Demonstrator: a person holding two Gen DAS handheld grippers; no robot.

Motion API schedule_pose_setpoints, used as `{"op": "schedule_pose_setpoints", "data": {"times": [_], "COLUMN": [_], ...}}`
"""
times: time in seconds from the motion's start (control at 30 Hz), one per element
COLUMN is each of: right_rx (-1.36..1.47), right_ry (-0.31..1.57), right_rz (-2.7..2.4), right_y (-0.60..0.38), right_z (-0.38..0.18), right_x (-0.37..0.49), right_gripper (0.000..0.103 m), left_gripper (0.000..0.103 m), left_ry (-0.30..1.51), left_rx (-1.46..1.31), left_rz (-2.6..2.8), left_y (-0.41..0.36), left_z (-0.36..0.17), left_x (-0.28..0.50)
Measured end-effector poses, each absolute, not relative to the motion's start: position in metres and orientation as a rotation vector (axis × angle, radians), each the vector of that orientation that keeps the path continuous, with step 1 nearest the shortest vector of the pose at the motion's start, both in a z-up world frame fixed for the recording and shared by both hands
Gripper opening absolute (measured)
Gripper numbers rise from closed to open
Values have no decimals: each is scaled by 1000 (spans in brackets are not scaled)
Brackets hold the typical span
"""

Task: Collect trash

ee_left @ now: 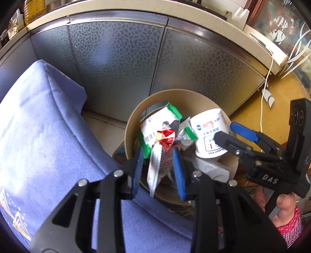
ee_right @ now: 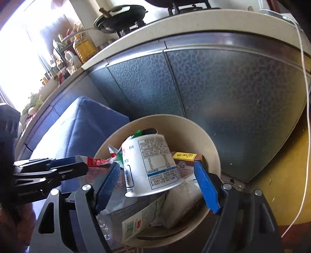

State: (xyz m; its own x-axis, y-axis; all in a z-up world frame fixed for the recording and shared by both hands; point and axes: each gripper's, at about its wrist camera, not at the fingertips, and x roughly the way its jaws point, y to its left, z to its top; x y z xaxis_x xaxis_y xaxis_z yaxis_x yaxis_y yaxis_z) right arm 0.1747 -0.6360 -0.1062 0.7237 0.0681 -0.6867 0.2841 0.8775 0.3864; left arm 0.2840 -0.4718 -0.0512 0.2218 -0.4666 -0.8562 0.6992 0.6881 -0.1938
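Observation:
A round beige trash bin stands on the floor, full of wrappers and cartons. My left gripper hangs over it, its blue pads a little apart around a red and silver wrapper that dangles between them. A white paper cup lies tilted on top of the trash. My right gripper is open, with the cup between its blue pads, not touching them. In the left wrist view the right gripper reaches in from the right beside the cup. The bin's rim also shows in the right wrist view.
A blue cloth-covered seat sits just left of the bin. Grey textured cabinet doors stand behind it under a counter with a wok and bottles. A white cable hangs at the right over the yellow floor.

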Motion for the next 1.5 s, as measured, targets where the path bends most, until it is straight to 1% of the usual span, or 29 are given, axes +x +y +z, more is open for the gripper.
{"op": "schedule_pose_setpoints", "data": {"times": [0.13, 0.2, 0.27, 0.33, 0.4, 0.5, 0.6, 0.73, 1.03, 1.17, 1.2, 1.23, 1.3, 1.33, 1.5], "right_rx": [515, 510, 506, 479, 497, 551, 600, 655, 745, 755, 752, 744, 727, 717, 677], "right_ry": [657, 655, 704, 773, 795, 760, 693, 649, 652, 652, 647, 642, 634, 631, 613], "right_rz": [-128, -137, -143, -163, -162, -156, -153, -149, -133, -141, -141, -143, -143, -138, -128], "right_y": [-641, -642, -640, -635, -632, -631, -628, -618, -580, -561, -557, -551, -542, -537, -520], "right_z": [-88, -86, -93, -103, -113, -106, -92, -83, -72, -64, -60, -57, -50, -46, -30], "right_x": [162, 163, 171, 184, 186, 177, 158, 127, 61, 39, 34, 30, 22, 19, 12], "right_gripper": [76, 59, 55, 55, 55, 55, 55, 55, 55, 57, 59, 60, 66, 66, 66], "left_gripper": [29, 29, 29, 29, 29, 29, 29, 29, 29, 29, 30, 33, 52, 54, 54], "left_ry": [1049, 1044, 1040, 1033, 1021, 993, 962, 923, 838, 805, 793, 782, 755, 738, 695], "left_rx": [198, 170, 150, 136, 134, 147, 159, 171, 223, 232, 238, 241, 236, 230, 230], "left_rz": [-833, -835, -836, -835, -829, -807, -785, -764, -736, -716, -709, -699, -688, -685, -672], "left_y": [-463, -457, -450, -442, -434, -422, -409, -394, -369, -356, -353, -351, -344, -340, -322], "left_z": [-37, -32, -29, -26, -23, -18, -13, -6, 8, 16, 18, 20, 25, 28, 40], "left_x": [282, 279, 277, 272, 264, 252, 238, 219, 166, 145, 140, 134, 125, 120, 103]}}
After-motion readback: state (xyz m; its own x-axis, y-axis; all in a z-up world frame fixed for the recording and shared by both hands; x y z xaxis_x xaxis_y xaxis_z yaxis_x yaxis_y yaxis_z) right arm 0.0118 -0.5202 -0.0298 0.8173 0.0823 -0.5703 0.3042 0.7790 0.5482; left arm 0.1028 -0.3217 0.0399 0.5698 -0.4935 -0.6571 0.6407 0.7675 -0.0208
